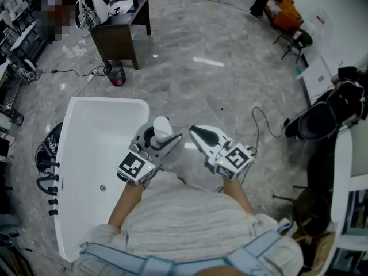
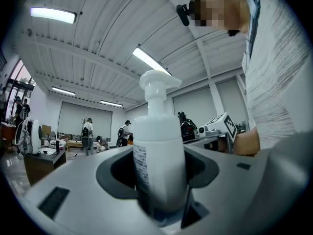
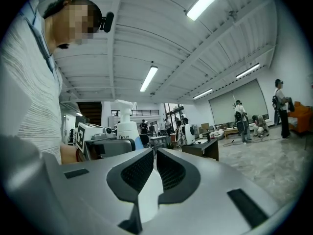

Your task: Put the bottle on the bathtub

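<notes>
A white pump bottle [image 1: 161, 129] [image 2: 157, 151] stands upright between the jaws of my left gripper [image 1: 154, 144] [image 2: 161, 180], which is shut on it. The gripper holds it in the air just off the right rim of the white bathtub [image 1: 75, 154]. The same bottle [image 3: 126, 126] shows at the left of the right gripper view, beside the left gripper's marker cube [image 3: 87, 133]. My right gripper [image 1: 199, 135] [image 3: 154, 168] hangs a little to the right of the bottle, its jaws shut with nothing between them.
A dark wooden table [image 1: 118, 33] stands beyond the tub with a red-and-black object [image 1: 117, 75] at its foot. Cables [image 1: 264, 125] trail over the grey marble floor at the right. Black gear [image 1: 49, 154] lies left of the tub. People stand far off.
</notes>
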Action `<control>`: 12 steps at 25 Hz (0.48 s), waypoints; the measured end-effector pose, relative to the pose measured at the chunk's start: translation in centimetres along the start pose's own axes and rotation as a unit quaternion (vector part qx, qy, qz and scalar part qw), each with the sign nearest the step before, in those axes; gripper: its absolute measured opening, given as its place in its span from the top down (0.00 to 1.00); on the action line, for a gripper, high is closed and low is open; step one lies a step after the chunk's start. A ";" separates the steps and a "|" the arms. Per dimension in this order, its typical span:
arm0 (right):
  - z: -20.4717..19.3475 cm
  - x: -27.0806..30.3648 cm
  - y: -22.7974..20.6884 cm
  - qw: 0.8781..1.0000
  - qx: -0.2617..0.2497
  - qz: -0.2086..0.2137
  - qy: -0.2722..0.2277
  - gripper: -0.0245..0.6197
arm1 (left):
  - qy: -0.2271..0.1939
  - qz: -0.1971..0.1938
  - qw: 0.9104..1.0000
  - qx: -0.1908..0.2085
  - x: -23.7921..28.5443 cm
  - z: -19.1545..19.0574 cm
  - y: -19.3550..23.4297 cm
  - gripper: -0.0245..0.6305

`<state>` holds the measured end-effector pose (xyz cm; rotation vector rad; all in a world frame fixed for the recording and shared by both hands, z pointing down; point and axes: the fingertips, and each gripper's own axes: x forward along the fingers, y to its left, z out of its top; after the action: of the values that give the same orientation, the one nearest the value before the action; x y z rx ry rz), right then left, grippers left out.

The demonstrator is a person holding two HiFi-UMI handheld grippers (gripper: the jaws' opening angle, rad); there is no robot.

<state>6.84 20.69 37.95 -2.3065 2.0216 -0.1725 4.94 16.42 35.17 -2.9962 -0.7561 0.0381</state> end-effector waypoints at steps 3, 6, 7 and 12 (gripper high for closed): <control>0.3 2.0 -0.6 1.000 -0.005 0.014 0.002 0.96 | 0.001 0.005 1.000 -0.001 0.3 -0.3 1.7 0.59; 0.6 4.4 -1.4 0.999 -0.016 0.028 0.009 0.96 | 0.003 0.014 1.000 -0.004 0.4 -0.6 4.1 0.59; 0.8 5.3 -1.7 0.999 -0.017 0.032 0.010 0.96 | 0.005 0.016 1.000 -0.005 0.5 -0.7 4.9 0.59; 1.5 10.0 -4.0 0.999 -0.017 0.050 0.010 0.96 | 0.012 0.035 0.999 -0.007 0.8 -1.3 10.1 0.59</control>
<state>12.23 11.25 37.36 -2.2237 2.1610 -0.1586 10.45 7.91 35.86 -3.0297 -0.6502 -0.0010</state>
